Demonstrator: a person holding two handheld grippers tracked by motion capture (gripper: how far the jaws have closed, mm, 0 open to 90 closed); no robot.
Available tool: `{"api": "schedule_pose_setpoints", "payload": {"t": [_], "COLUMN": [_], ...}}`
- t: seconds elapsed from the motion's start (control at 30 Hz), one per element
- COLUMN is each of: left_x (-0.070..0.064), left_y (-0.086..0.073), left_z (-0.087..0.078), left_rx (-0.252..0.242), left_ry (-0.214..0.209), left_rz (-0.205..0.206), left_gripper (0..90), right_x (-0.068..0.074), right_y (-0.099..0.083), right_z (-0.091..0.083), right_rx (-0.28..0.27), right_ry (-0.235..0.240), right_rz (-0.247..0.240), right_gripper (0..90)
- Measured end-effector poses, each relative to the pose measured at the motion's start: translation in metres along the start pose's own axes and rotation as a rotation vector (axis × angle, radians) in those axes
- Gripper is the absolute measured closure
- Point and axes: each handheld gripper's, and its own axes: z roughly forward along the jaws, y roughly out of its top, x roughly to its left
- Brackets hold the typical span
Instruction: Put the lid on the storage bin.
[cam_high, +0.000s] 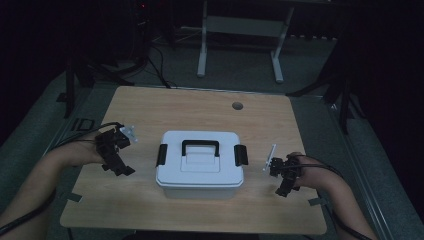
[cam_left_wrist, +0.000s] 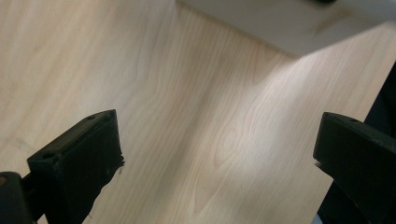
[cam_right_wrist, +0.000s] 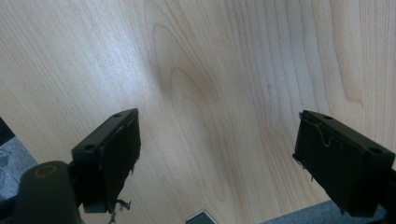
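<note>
A white lidded storage box (cam_high: 200, 167) with a black handle sat mid-table (cam_high: 200, 107), latches apparently shut in the dim light. The left gripper (cam_high: 116, 152) and right gripper (cam_high: 284, 176) hovered either side, clear of it, jaws spread wide, holding nothing

Pale wooden table (cam_high: 150, 107) with 1 round hole (cam_high: 237, 106); beyond it, perhaps a white desk frame (cam_high: 239, 30).

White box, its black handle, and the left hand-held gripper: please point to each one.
White box (cam_high: 200, 186): high view, front wall.
Black handle (cam_high: 200, 143): high view, top bar.
Left hand-held gripper (cam_high: 122, 170): high view, between its jaw tips.
</note>
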Motion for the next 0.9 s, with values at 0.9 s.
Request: {"api": "schedule_pose_setpoints", "payload": {"t": [0.9], "left_x": [-0.003], "left_y": [-0.048], "left_z": [0.048], "left_rx": [-0.028], "left_ry": [-0.069], "left_rz": [-0.064], "left_gripper": [0.6], "right_x": [0.0], "right_y": [-0.004], "right_z": [0.002], "right_rx": [-0.004], "right_ry": [-0.007], "right_rz": [0.013], "right_gripper": [13.9]}}
